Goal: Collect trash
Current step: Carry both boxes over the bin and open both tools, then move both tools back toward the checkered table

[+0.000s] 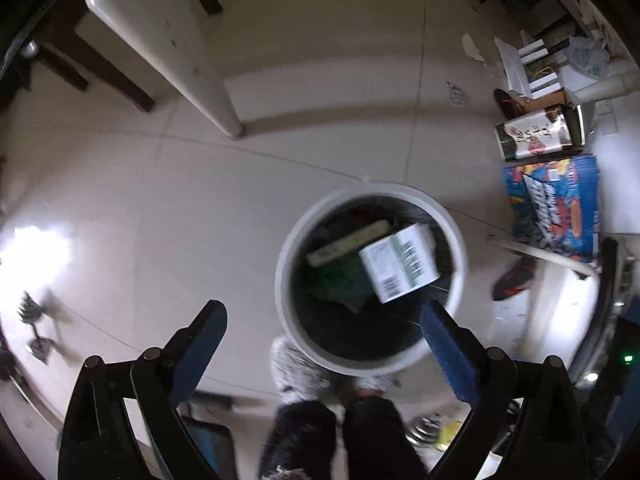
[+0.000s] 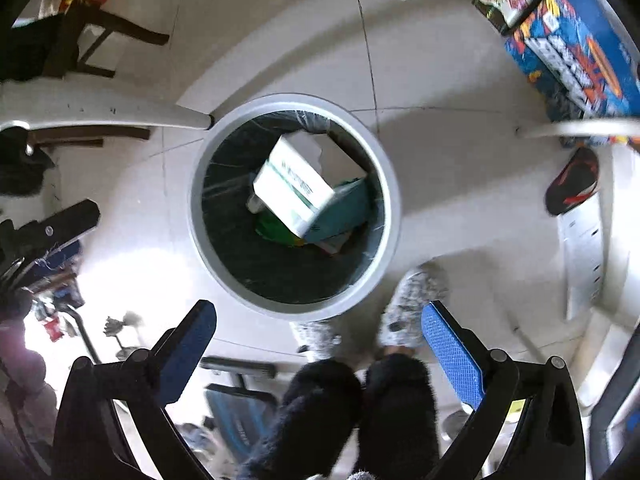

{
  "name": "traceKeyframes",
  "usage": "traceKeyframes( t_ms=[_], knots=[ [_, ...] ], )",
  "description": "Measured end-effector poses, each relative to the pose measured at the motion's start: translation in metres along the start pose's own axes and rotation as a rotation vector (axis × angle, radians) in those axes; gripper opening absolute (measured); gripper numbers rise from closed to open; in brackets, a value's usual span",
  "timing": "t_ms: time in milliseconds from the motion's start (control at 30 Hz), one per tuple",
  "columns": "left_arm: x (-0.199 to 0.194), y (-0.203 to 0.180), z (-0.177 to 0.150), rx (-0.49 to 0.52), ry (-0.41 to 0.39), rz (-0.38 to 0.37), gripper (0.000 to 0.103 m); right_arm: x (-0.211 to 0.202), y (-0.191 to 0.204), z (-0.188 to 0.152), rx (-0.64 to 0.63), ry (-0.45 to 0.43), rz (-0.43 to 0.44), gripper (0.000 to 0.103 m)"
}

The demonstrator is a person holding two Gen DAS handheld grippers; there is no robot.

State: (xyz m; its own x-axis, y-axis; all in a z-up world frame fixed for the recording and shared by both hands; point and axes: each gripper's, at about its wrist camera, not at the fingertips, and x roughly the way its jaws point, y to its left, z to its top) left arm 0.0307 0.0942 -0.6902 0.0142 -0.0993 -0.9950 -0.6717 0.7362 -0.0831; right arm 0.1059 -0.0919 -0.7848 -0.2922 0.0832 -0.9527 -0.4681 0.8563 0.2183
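A round white trash bin (image 1: 456,236) with a black liner stands on the tiled floor below both grippers; it also shows in the right wrist view (image 2: 390,184). Inside lie a white and green carton (image 1: 400,264) (image 2: 292,188), a teal box (image 2: 344,212) and other packaging. My left gripper (image 1: 322,320) is open and empty above the bin's near rim. My right gripper (image 2: 318,320) is open and empty, also above the near rim.
A white table leg (image 1: 200,76) stands left of the bin. A blue printed box (image 1: 556,208) (image 2: 576,48), a black and white carton (image 1: 536,132), a red and black shoe (image 2: 572,184) and clutter lie to the right. The person's slippered feet (image 2: 416,300) stand beside the bin.
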Motion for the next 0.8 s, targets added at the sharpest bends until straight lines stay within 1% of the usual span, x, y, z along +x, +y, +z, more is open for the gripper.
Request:
traceKeyframes(
  t_ms=[33,100,233,400,533,667,800],
  knots=[
    [-0.001,-0.002,-0.001,0.014,-0.007,0.02,0.099,-0.001,0.003,0.0,-0.021,-0.003,-0.036,0.103],
    [-0.003,-0.004,-0.004,0.027,-0.013,0.033,0.099,-0.005,0.006,-0.003,-0.056,-0.013,-0.097,0.103],
    [-0.008,-0.011,-0.009,0.059,-0.005,0.056,0.099,-0.012,0.009,-0.004,-0.083,-0.032,-0.165,0.103],
    [-0.024,-0.021,-0.018,0.087,-0.005,0.073,0.099,-0.031,0.009,-0.009,-0.074,-0.057,-0.18,0.103],
    [-0.043,-0.026,-0.026,0.099,-0.016,0.075,0.099,-0.057,0.009,-0.016,-0.06,-0.074,-0.186,0.103],
    [-0.068,-0.029,-0.035,0.107,-0.033,0.088,0.099,-0.089,0.014,-0.026,-0.063,-0.103,-0.186,0.103],
    [-0.1,-0.029,-0.046,0.101,-0.048,0.08,0.099,-0.121,0.022,-0.037,-0.065,-0.124,-0.178,0.103]
  ],
)
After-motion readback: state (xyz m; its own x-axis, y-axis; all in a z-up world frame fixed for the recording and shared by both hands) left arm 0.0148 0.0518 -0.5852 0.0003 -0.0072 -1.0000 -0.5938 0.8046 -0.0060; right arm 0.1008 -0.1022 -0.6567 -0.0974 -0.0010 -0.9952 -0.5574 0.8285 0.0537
